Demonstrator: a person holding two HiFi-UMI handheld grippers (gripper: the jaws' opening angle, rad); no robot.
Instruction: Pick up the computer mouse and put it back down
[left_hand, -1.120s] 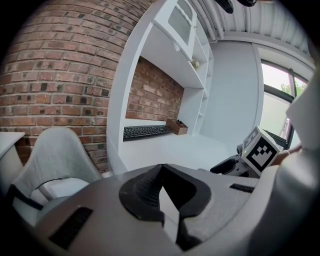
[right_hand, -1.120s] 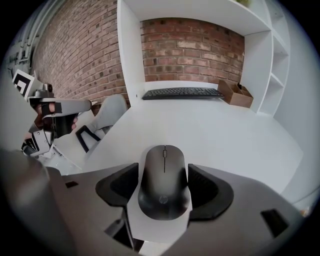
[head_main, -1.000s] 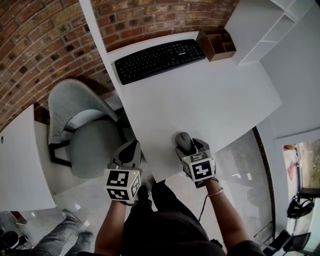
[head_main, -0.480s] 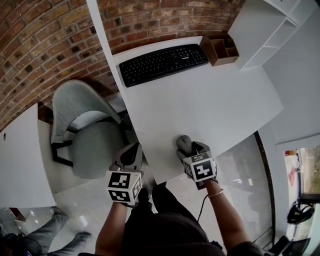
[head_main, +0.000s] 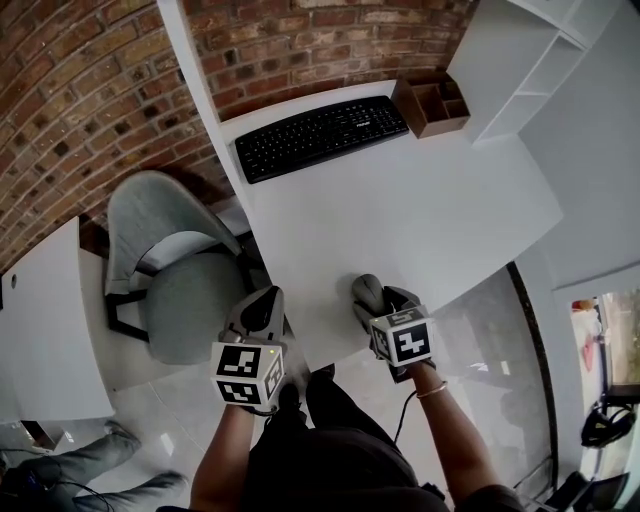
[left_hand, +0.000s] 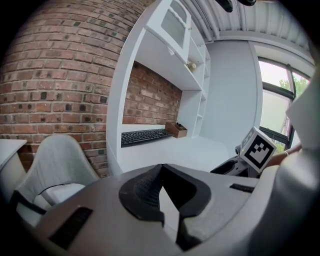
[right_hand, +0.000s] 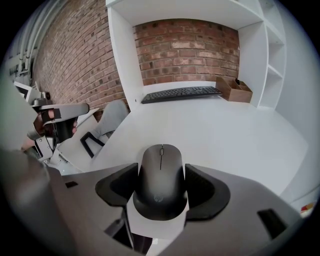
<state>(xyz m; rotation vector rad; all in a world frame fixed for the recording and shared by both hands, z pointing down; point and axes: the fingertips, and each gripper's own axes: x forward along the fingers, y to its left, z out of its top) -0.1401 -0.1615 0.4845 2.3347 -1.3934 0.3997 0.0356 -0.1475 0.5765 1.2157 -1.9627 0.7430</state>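
Almost nothing differs from half a second ago: both claws sit where they were, and the mouse has not shifted. The white table (head_main: 430, 210) spreads wide and bare ahead of the right claw (head_main: 381, 301). Its near edge runs right under that claw, and its left edge passes just beside the left claw (head_main: 262, 302). The grey chair (head_main: 170, 290) stands off the table, left of and ahead of the left claw. The black keyboard (head_main: 320, 135) lies far ahead by the brick wall, with a brown wooden box (head_main: 432, 103) at its right end. The right claw is clenched on the dark mouse (right_hand: 161, 182), pads against both its sides, at the near edge. The left claw is clenched on nothing, off the table.
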